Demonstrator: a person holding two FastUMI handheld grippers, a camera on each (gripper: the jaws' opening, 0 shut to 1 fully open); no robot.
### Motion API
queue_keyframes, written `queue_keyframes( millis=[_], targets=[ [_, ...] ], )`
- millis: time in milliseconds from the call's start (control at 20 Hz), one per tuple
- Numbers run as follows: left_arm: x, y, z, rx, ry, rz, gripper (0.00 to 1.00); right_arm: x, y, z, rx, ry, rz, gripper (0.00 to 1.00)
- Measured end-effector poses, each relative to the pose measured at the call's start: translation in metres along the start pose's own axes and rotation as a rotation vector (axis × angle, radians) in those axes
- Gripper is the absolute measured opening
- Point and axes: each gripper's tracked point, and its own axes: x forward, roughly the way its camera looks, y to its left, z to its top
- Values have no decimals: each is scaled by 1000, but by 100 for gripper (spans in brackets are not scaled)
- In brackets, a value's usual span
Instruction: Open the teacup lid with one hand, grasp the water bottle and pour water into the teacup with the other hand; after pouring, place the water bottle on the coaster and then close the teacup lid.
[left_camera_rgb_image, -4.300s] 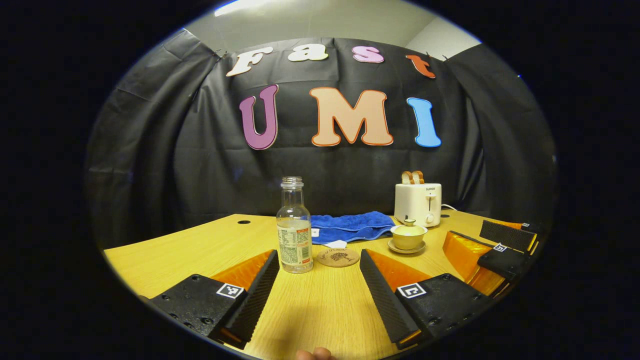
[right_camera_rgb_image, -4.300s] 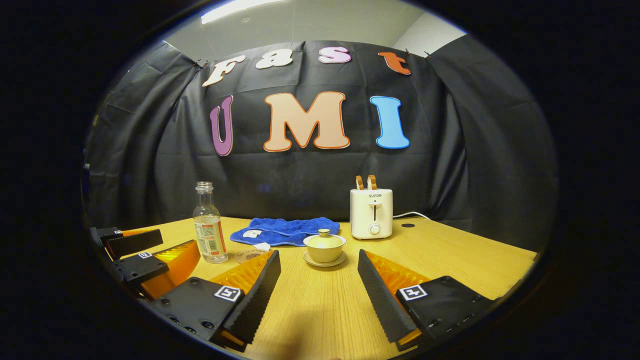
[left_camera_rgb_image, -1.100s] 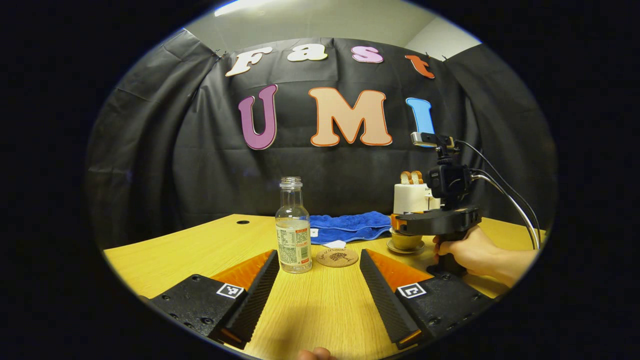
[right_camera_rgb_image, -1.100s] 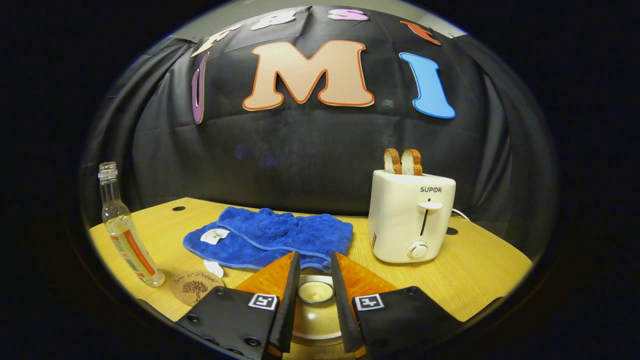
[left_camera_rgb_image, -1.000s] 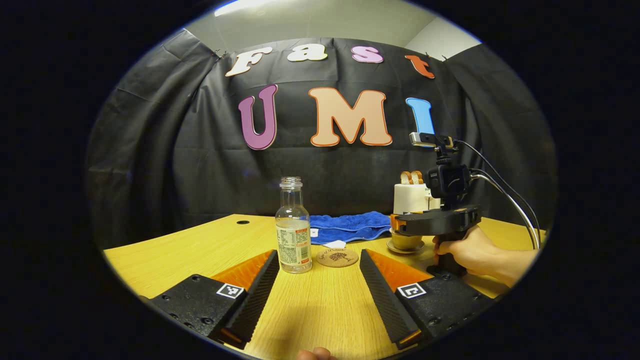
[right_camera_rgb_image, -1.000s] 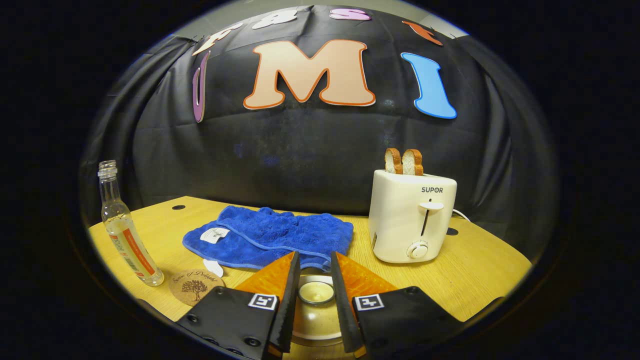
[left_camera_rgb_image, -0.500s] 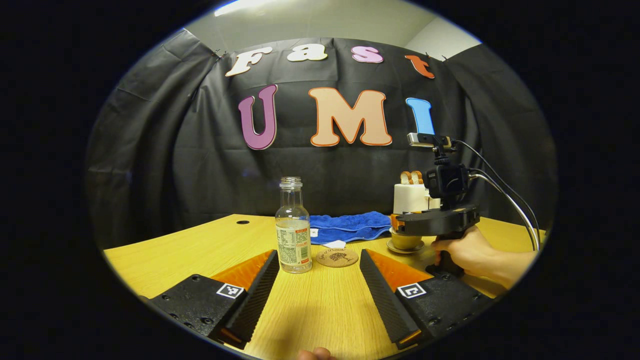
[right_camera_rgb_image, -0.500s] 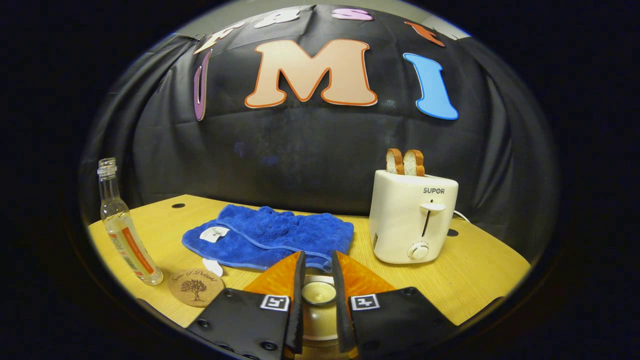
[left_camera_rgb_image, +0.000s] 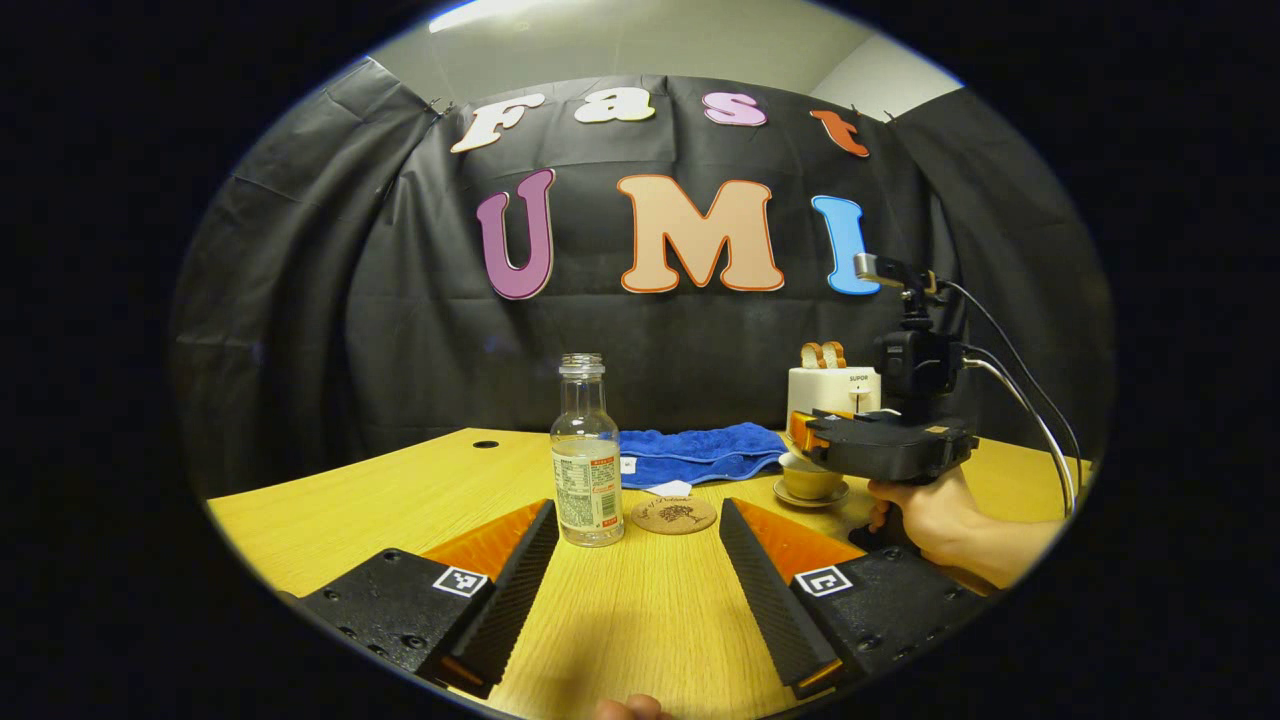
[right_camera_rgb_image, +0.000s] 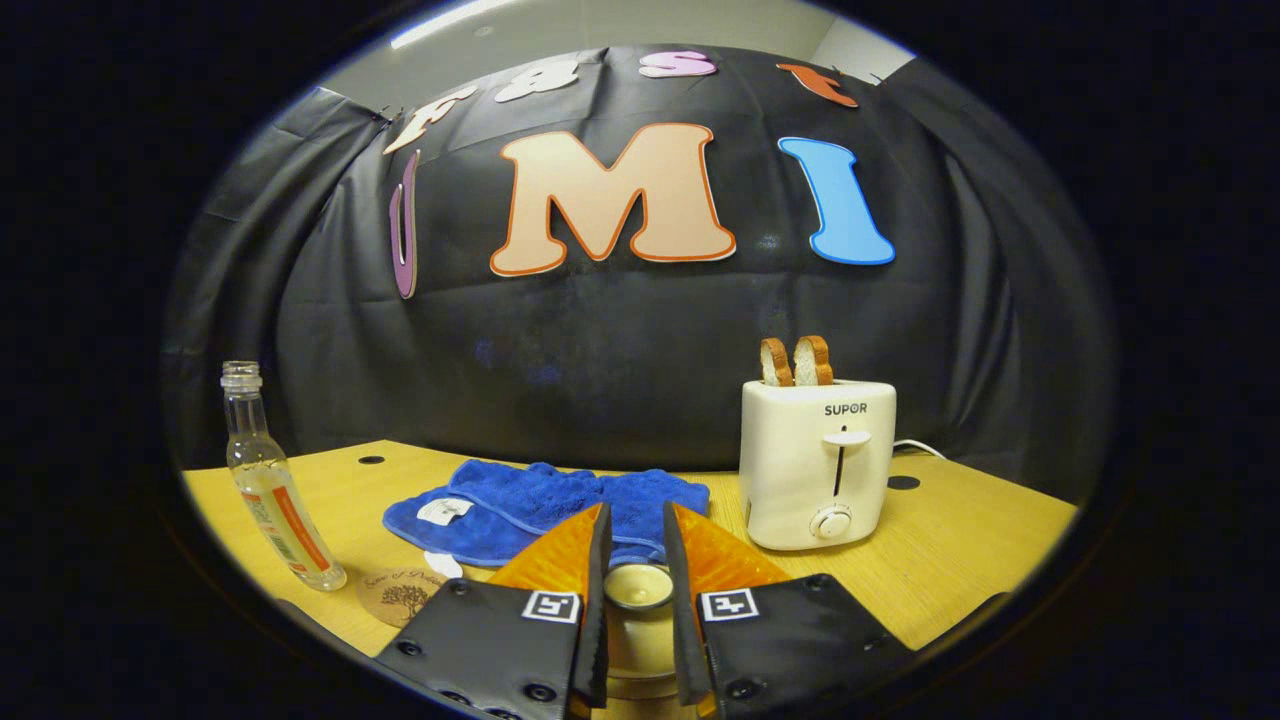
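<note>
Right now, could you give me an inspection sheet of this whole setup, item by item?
Surface: wooden table, with round holes.
Job's things: uncapped water bottle upright beside the coaster; teacup on its saucer; lid lifted off.
Clutter: blue towel; toaster holding two bread slices.
Grippers: left tool open, empty; right tool shut on the lid knob.
Cables: two run from the right tool; the toaster's cord trails behind.
Surroundings: black cloth wall, ceiling light.

A blue towel (right_camera_rgb_image: 545, 507) lies crumpled on the wooden table (right_camera_rgb_image: 960, 540) near the black cloth wall (right_camera_rgb_image: 620, 340). To its right stands a white toaster (right_camera_rgb_image: 818, 462) with two bread slices (right_camera_rgb_image: 796, 361) upright in its slots, its cord (right_camera_rgb_image: 918, 446) trailing behind.
</note>
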Motion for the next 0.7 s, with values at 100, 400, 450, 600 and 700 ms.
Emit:
queue_keyframes(
  millis=[100,400,450,600,700],
  targets=[
    [1,0,-1,0,0,0,95,-3,2,-1,-3,6,7,30],
    [1,0,-1,0,0,2,95,-32,-4,1,-4,4,25,30],
    [1,1,0,0,0,7,95,-39,-6,2,-4,5,29,30],
    [0,6,-1,0,0,33,95,-65,-13,4,-6,2,43,30],
    [0,9,-1,2,2,47,95,-83,-21,6,-4,-1,33,30]
  ],
)
